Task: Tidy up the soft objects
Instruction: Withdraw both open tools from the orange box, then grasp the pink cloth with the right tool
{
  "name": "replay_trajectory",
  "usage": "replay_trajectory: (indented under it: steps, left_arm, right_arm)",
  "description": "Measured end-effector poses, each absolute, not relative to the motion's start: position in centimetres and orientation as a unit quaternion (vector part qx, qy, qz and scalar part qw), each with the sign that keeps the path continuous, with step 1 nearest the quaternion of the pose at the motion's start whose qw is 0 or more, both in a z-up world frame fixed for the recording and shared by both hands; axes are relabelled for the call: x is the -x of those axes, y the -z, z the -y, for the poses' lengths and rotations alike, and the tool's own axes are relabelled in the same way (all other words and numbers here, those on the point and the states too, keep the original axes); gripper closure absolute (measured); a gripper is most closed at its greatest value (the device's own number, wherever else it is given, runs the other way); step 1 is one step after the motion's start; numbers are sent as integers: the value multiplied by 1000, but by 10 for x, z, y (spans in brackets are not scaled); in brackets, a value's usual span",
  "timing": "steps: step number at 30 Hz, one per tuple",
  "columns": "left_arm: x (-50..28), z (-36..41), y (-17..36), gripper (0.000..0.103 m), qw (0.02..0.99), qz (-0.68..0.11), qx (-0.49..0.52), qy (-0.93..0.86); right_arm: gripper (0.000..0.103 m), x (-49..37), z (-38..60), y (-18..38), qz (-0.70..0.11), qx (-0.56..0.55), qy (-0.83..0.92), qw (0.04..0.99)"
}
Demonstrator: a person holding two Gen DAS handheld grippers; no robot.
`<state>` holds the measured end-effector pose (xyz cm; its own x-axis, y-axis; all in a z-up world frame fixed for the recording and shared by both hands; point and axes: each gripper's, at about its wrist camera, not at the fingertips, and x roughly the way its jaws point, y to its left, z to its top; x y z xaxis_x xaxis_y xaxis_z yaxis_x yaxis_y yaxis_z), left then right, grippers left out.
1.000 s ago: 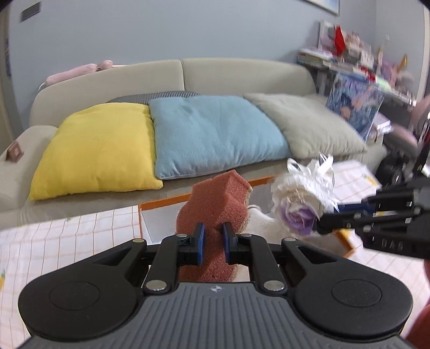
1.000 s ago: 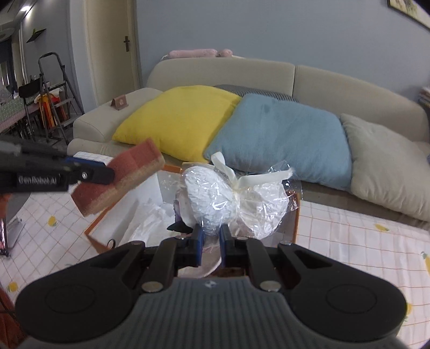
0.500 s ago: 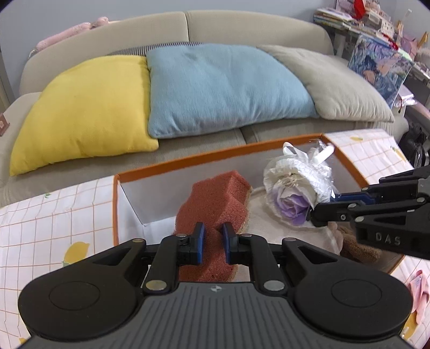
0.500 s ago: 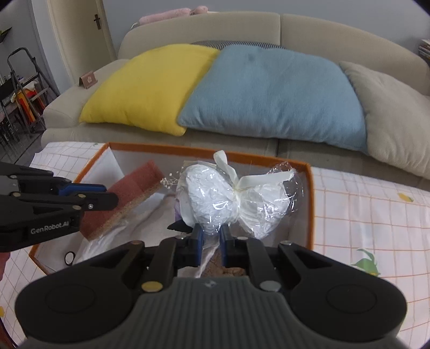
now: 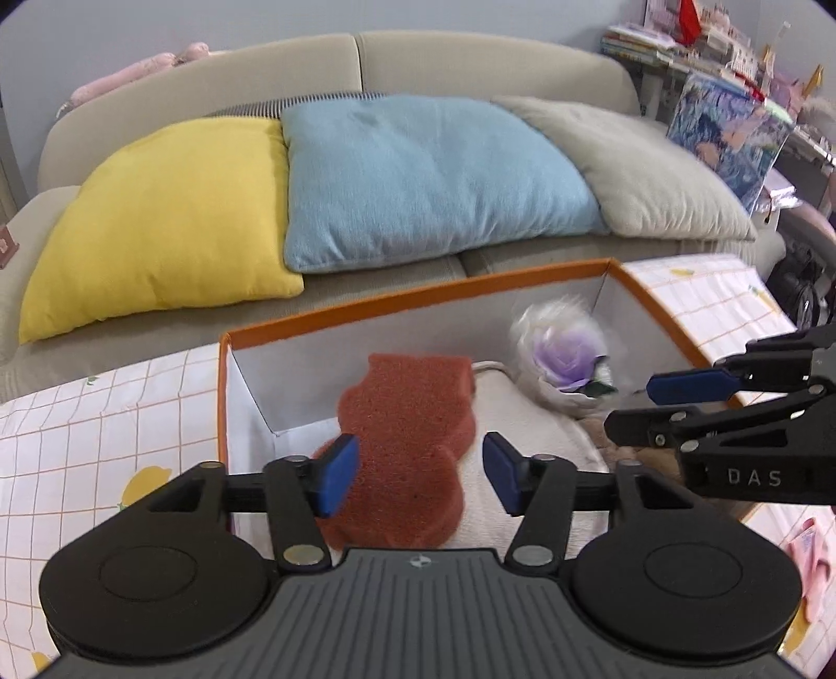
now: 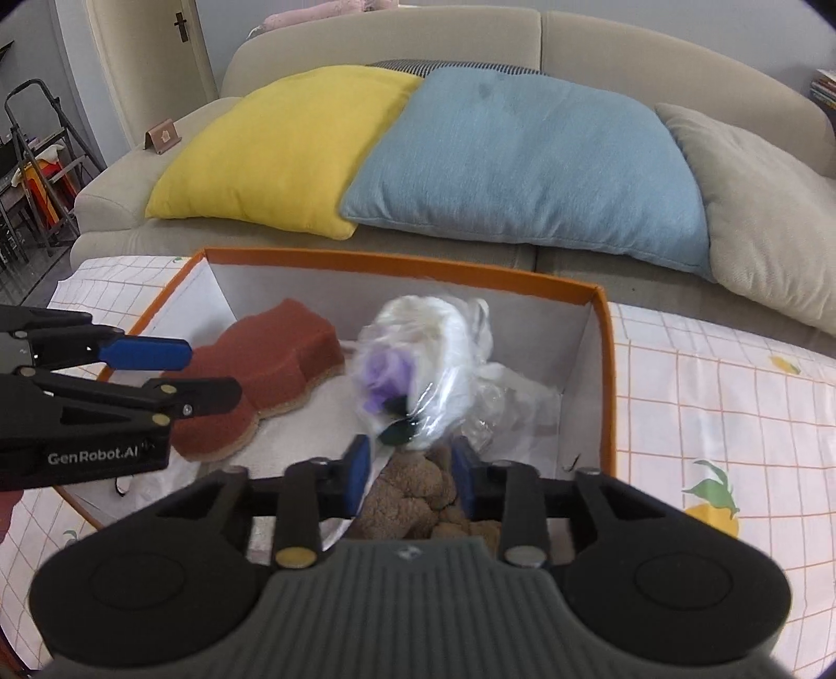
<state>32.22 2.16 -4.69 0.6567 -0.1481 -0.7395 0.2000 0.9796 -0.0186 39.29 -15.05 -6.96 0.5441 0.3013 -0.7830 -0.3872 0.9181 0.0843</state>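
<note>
1. Left gripper [image 5: 420, 472]: jaws opening, pads clear of the sponge [image 5: 407, 418], which lies between and just ahead of them in the box [image 5: 418, 292]
2. Right gripper [image 6: 411, 472]: jaws opening, nothing clamped; wrapped flower [image 6: 418, 365], blurred, sits just beyond the tips, inside the box
3. Brown plush [image 6: 413, 496] lies under the right jaws
4. Sponge left of the flower, on white cloth [image 5: 522, 418]

Beige sofa [image 5: 470, 62], yellow cushion [image 5: 162, 219], blue cushion [image 5: 428, 177], grey-blue wall, cluttered shelf [image 5: 731, 47] beside.
</note>
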Motion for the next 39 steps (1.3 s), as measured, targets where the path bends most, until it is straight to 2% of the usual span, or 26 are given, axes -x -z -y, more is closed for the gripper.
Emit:
replay_trajectory:
  steps: [4, 10, 17, 30, 39]
  left_arm:
    - [-304, -22, 30, 25, 919, -379, -16, 104]
    - [-270, -17, 5, 24, 930, -349, -18, 117]
    - [-213, -15, -24, 24, 939, -320, -3, 125]
    - [-111, -4, -22, 25, 936, -309, 34, 165]
    - [-63, 14, 0, 26, 932, -317, 47, 172]
  right_arm:
    - [53, -374, 157, 58, -421, 54, -195, 884]
    - [41, -341, 170, 40, -407, 43, -193, 892]
    - [33, -283, 187, 12, -373, 23, -189, 908]
    - [32, -162, 215, 5, -357, -30, -176, 917]
    - [32, -102, 225, 27, -373, 3, -132, 918]
